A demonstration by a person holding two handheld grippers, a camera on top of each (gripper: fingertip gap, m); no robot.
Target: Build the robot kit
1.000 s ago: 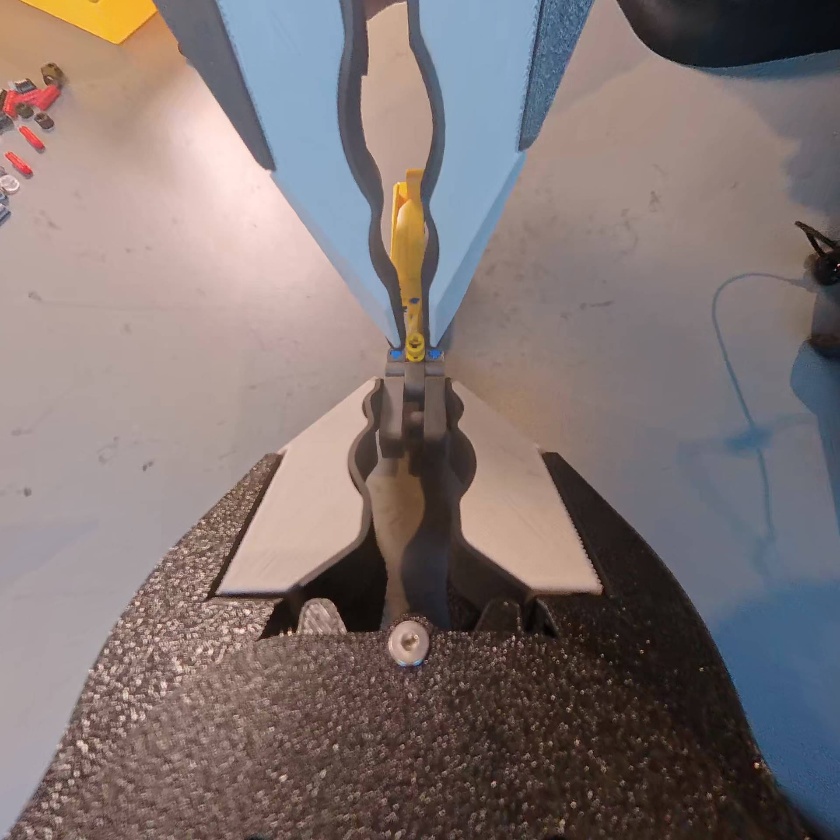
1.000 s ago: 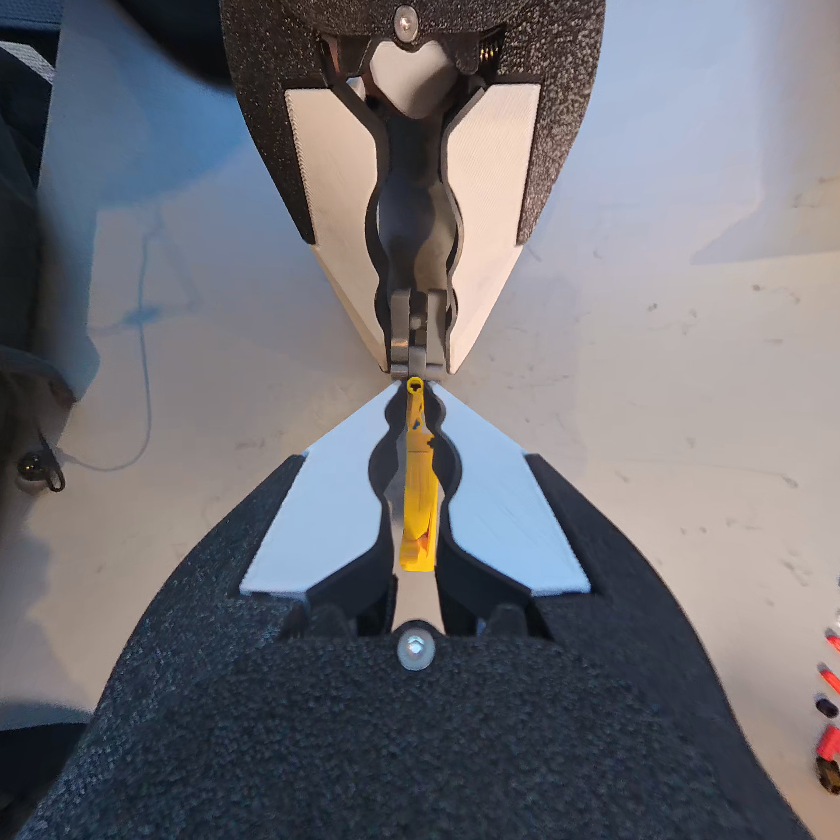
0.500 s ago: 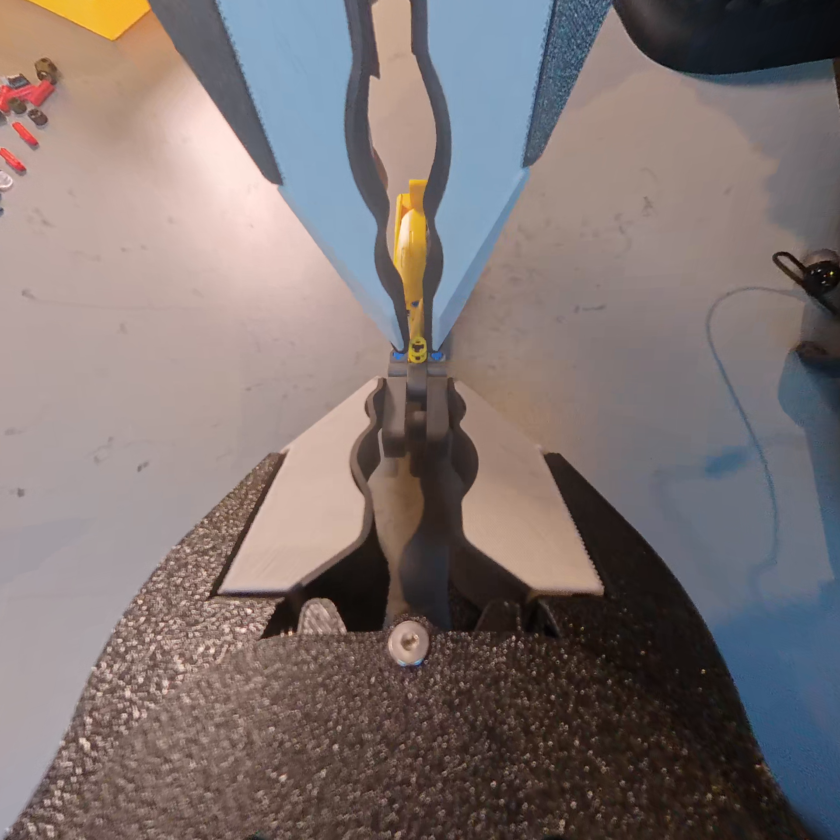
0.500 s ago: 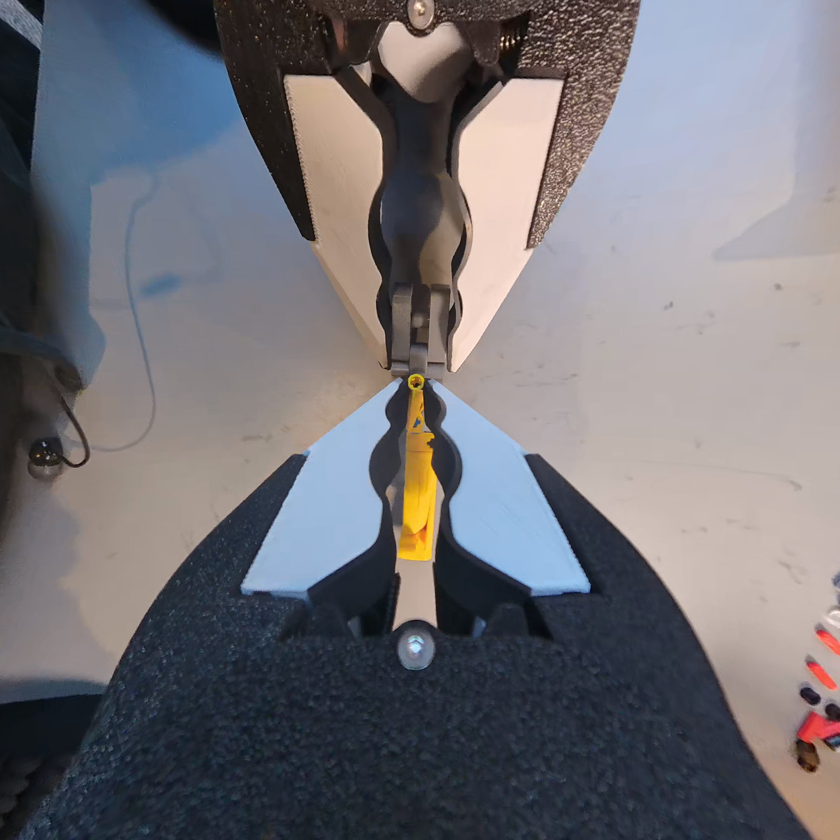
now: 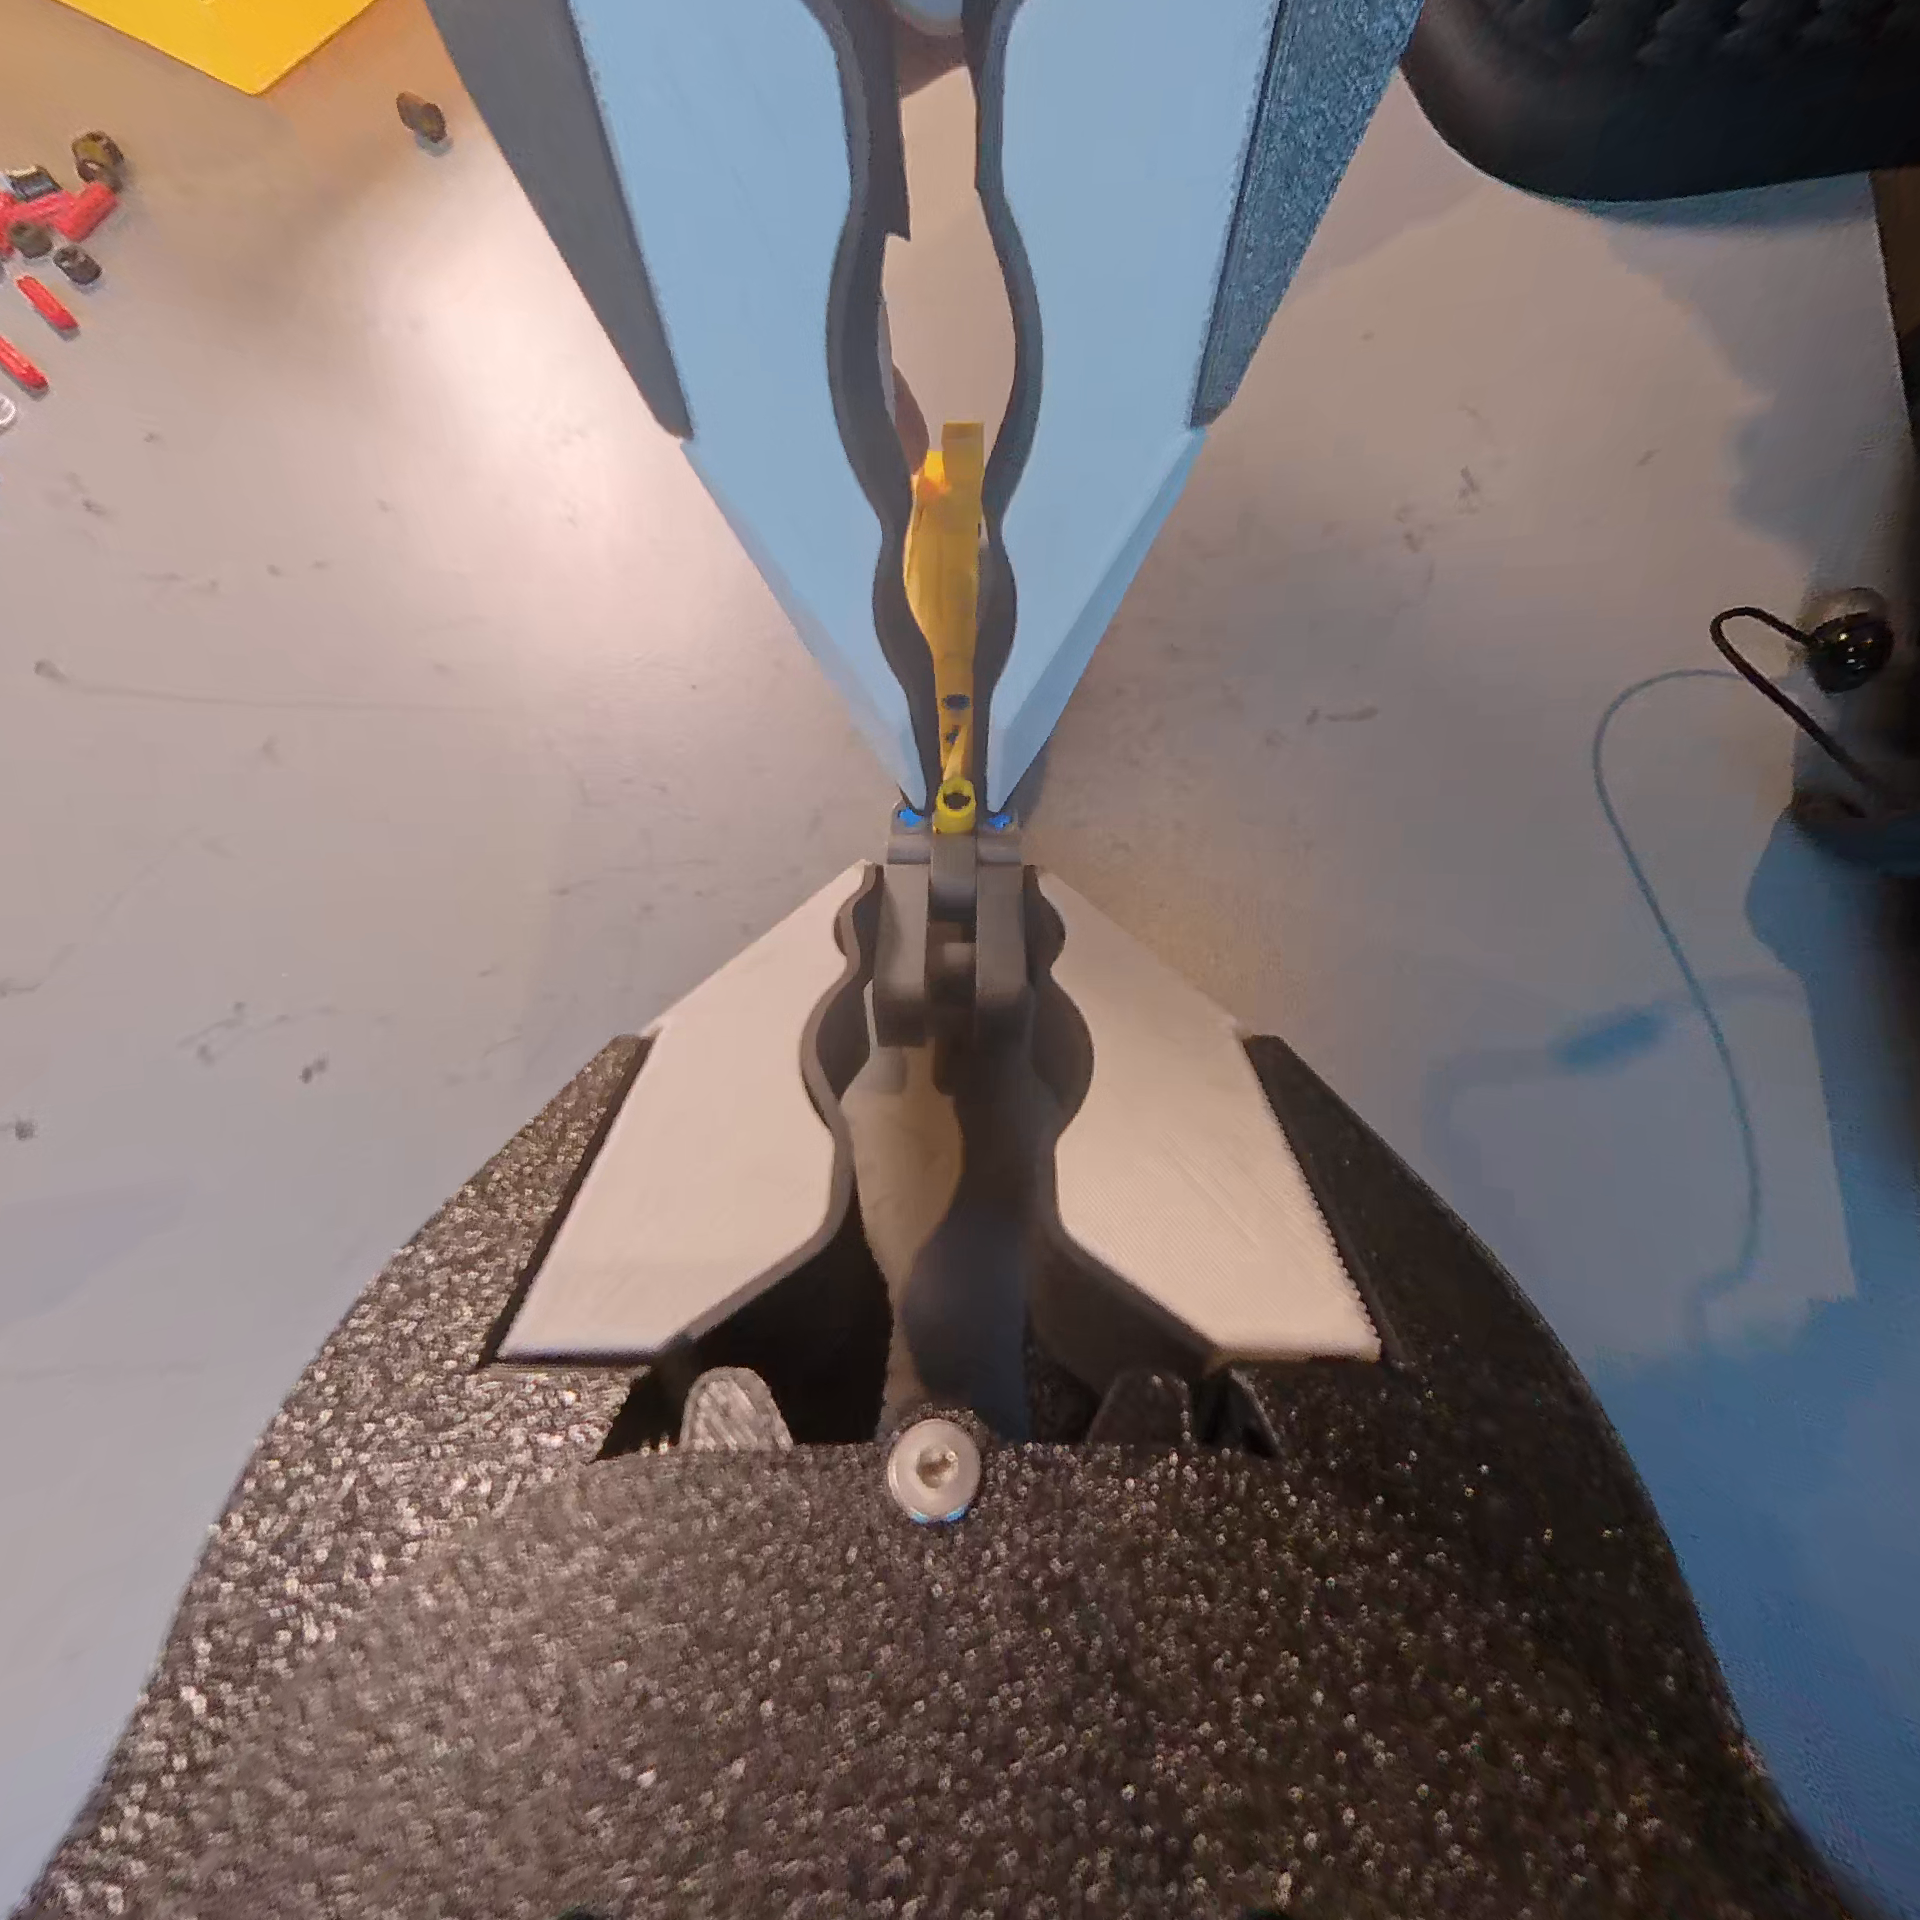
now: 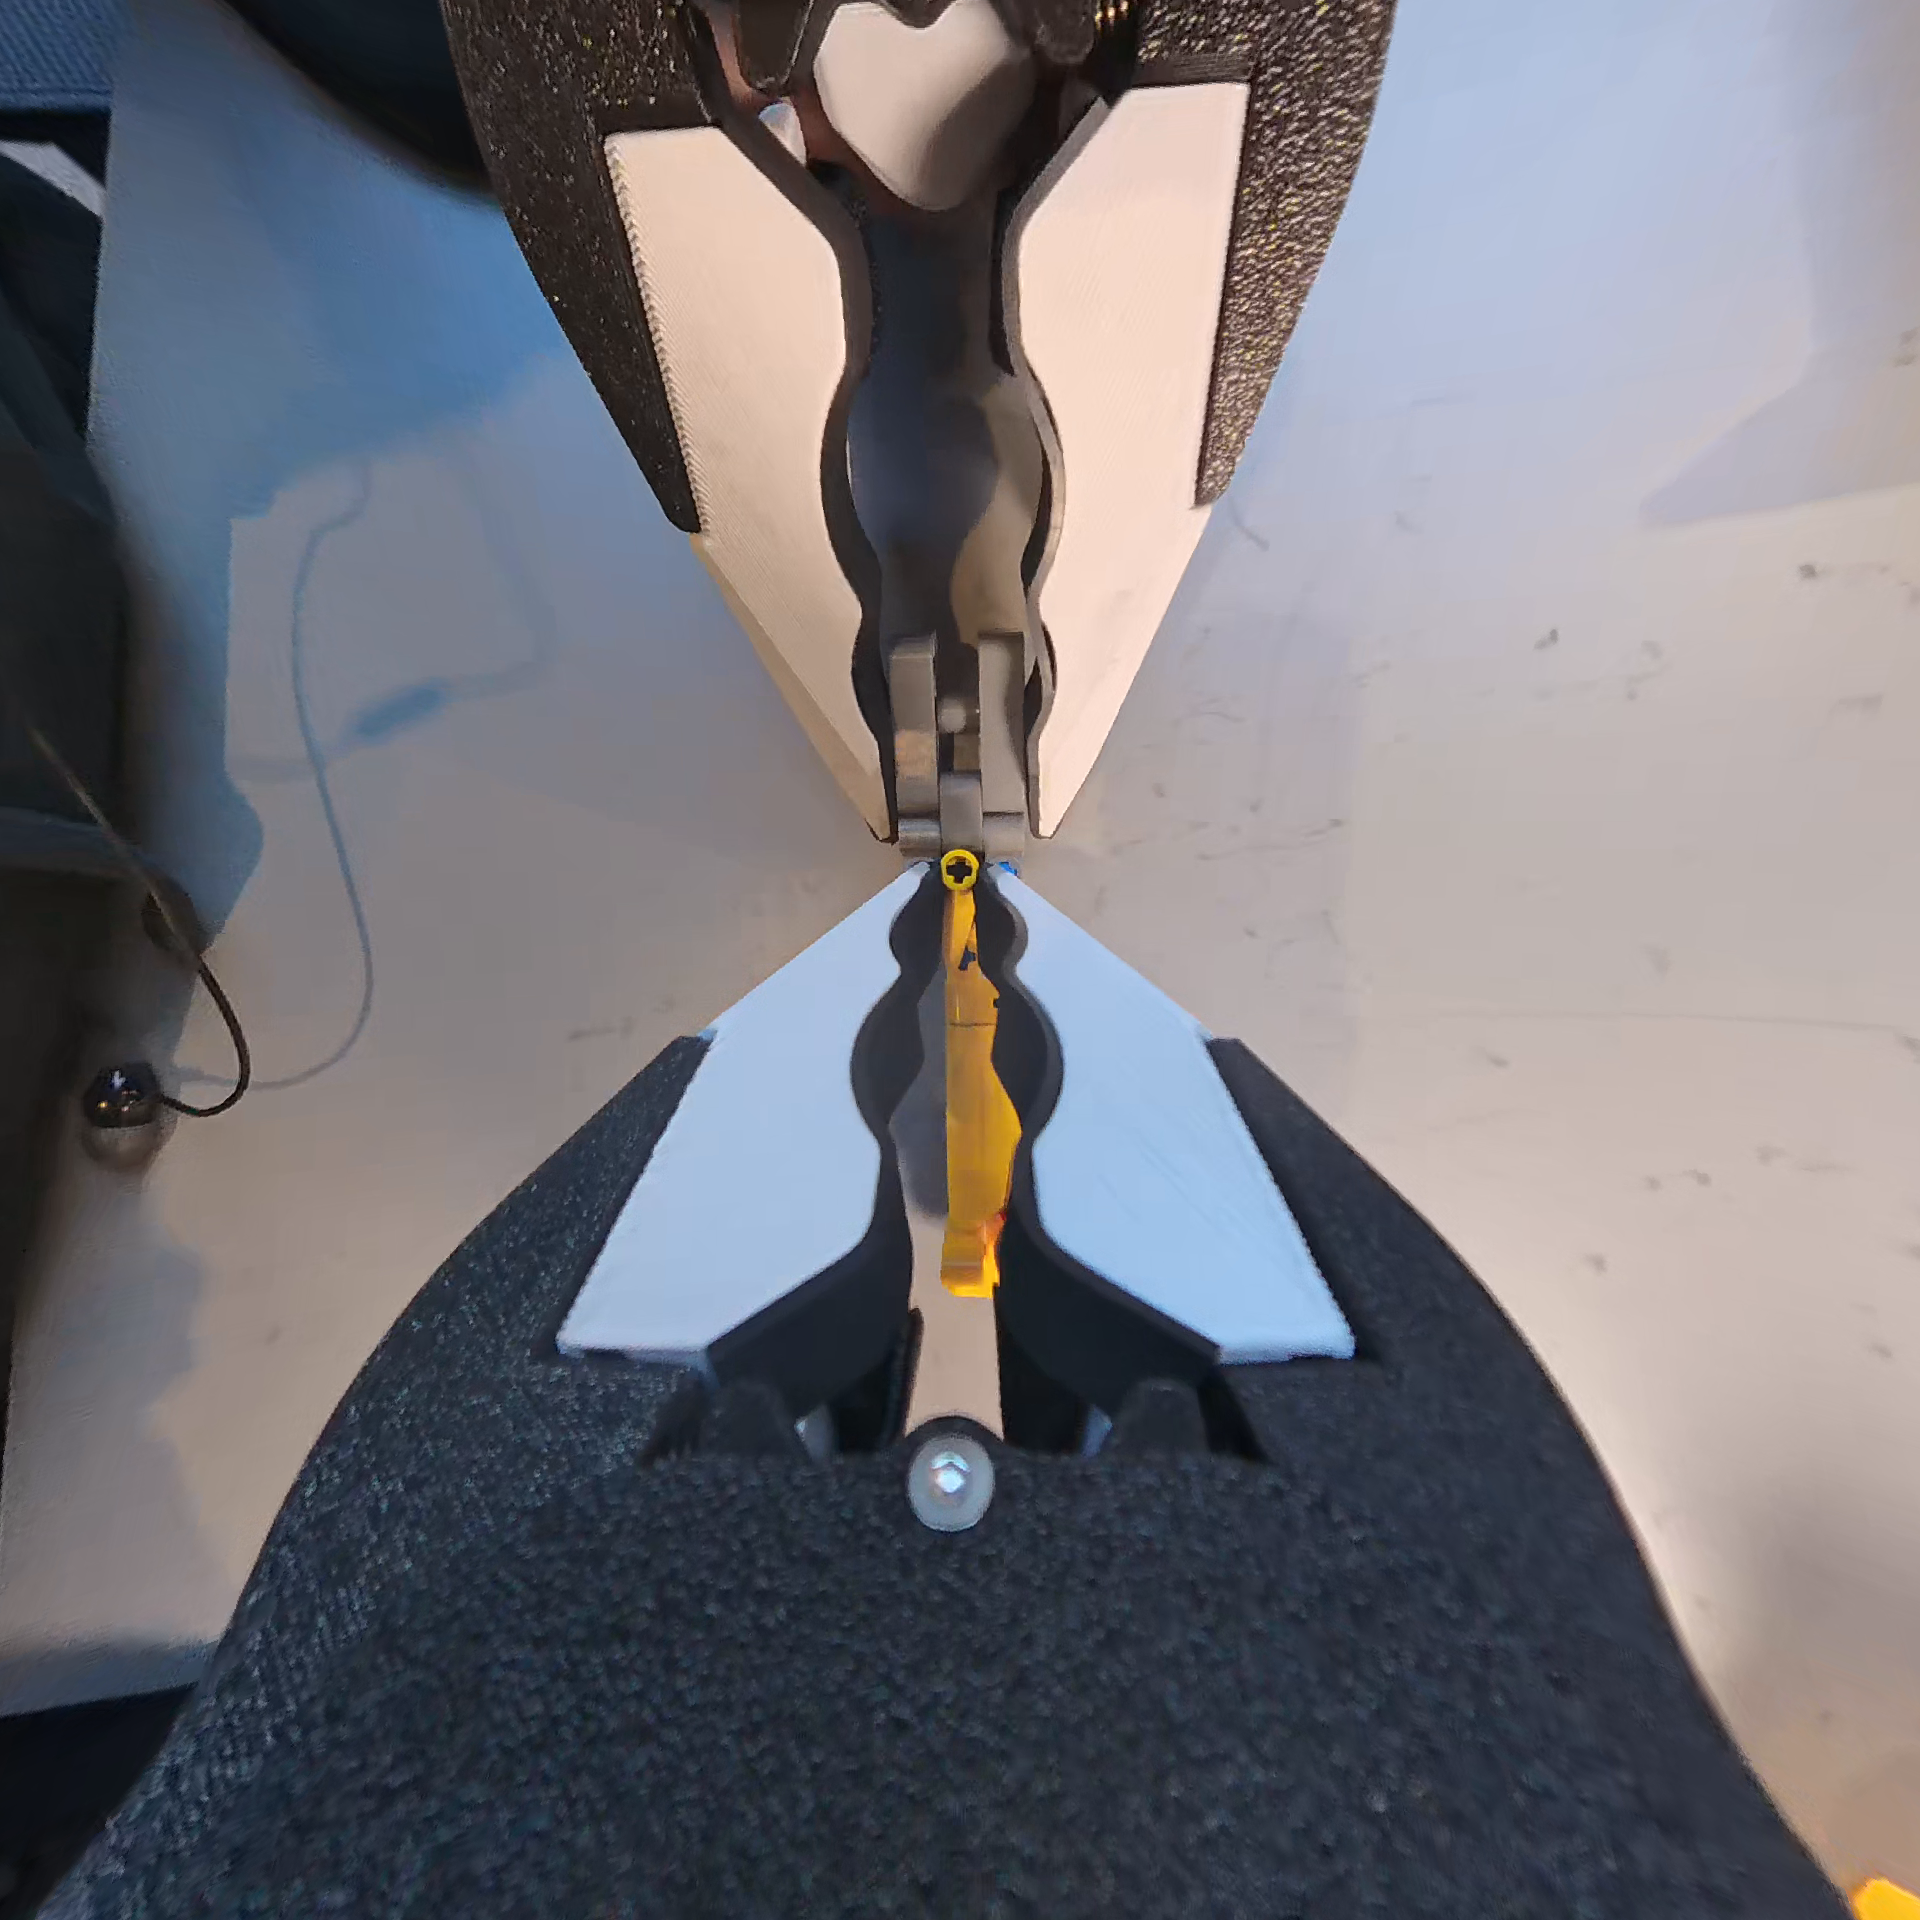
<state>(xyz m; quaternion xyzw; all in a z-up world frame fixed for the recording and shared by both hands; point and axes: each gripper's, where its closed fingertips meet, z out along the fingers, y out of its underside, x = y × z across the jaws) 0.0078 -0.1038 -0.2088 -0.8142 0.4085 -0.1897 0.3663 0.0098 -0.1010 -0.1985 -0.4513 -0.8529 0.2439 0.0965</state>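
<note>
The yellow part (image 6: 971, 1091), long and thin with a round end bearing a cross-shaped hole, lay clamped between the fingers of the right gripper (image 6: 958, 871), its long axis running straight along those fingers so that the round end just cleared the tips and the other end reached back toward the gripper's body. Facing it tip to tip was the left gripper (image 5: 954, 868), whose fingers were closed on a grey forked piece (image 5: 951, 935): two flat grey cheeks with a narrower middle member between them, also lined up along the fingers. In the left wrist view the yellow round end (image 5: 954, 826) sat right at the mouth of the grey piece, touching or all but touching it; the pictures did not settle whether it had entered. The two pieces stood end to end on one line, each gripper pointing at the other, with small blue pins (image 5: 1000, 821) showing on either side of the yellow end. Both pairs were held above a pale, scuffed tabletop (image 5: 364, 675). Well apart, at the far left edge of the left wrist view, lay a scatter of small red and black parts (image 5: 52, 218) and the corner of a yellow sheet (image 5: 239, 31). On the other side a thin dark cord (image 5: 1766, 665) led to a small black round object (image 5: 1851, 655) near the table's edge.
</note>
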